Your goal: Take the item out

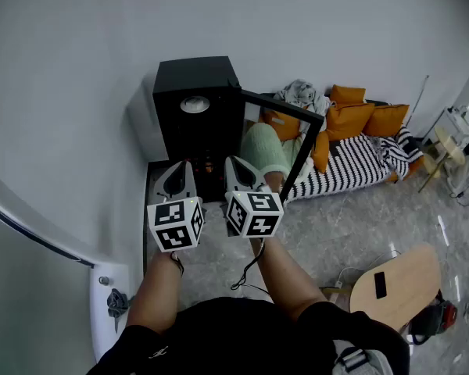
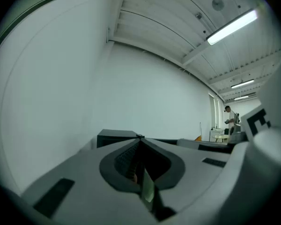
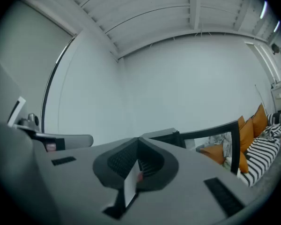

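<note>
Head view – left gripper (image 1: 181,169): held low in front of the person, jaws pointed at the black cabinet (image 1: 195,116); its marker cube (image 1: 175,223) faces the camera.
Head view – right gripper (image 1: 238,166): just beside the left one, same heading, near the cabinet's open front.
Head view – cabinet: stands on the floor against the white wall; door (image 1: 285,108) swung open to the right; a round white object (image 1: 195,105) lies on its top.
Head view – task item: a small orange-red object (image 1: 209,165) shows in the cabinet opening, between the two grippers; too small to identify, untouched by either.
Head view – surroundings: striped sofa (image 1: 352,162) with orange cushions (image 1: 367,116) to the right of the cabinet; round wooden table (image 1: 399,283) near the person's right side.
Left gripper view – jaws: left gripper (image 2: 139,139) clenched, tips meeting, nothing between them; cabinet top (image 2: 114,136) just beyond.
Left gripper view – background: a person (image 2: 230,118) stands far off.
Right gripper view – jaws: right gripper (image 3: 139,140) clenched, tips meeting, nothing held.
Right gripper view – background: cabinet (image 3: 161,137) ahead, door frame (image 3: 215,130) to its right, cushions (image 3: 257,123) beyond.
</note>
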A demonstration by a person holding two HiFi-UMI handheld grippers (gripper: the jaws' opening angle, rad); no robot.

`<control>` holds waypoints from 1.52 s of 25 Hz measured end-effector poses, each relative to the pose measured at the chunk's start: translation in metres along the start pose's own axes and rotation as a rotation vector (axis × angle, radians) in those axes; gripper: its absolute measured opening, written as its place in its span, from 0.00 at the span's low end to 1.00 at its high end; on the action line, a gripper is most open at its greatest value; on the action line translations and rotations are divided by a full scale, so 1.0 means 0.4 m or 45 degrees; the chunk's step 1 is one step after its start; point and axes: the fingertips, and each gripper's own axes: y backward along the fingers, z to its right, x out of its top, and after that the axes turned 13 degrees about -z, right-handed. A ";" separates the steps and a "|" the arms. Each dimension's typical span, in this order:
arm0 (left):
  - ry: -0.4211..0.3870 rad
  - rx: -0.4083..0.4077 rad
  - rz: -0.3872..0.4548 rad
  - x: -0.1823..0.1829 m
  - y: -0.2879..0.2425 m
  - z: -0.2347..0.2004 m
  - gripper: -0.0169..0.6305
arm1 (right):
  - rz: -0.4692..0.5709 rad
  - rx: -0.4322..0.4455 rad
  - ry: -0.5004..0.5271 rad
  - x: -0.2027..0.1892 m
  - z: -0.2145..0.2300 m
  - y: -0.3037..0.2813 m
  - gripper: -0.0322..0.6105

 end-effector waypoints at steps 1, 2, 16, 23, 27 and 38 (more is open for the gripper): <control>-0.013 0.001 -0.002 -0.001 -0.001 -0.003 0.03 | 0.008 0.009 -0.001 0.005 -0.005 -0.001 0.06; -0.025 0.003 -0.005 -0.003 -0.002 -0.005 0.03 | 0.015 0.014 0.003 0.008 -0.011 -0.001 0.06; -0.049 -0.001 -0.058 -0.031 0.016 -0.071 0.03 | 0.033 -0.114 0.199 -0.004 -0.087 -0.012 0.06; -0.017 -0.037 -0.077 -0.064 0.000 -0.135 0.03 | 0.010 -0.154 0.206 -0.030 -0.119 -0.057 0.06; 0.002 -0.066 -0.103 -0.094 0.000 -0.184 0.03 | -0.018 -0.176 0.182 -0.063 -0.148 -0.093 0.06; 0.153 -0.160 -0.186 -0.141 -0.032 -0.292 0.03 | -0.063 -0.206 0.158 -0.103 -0.199 -0.173 0.06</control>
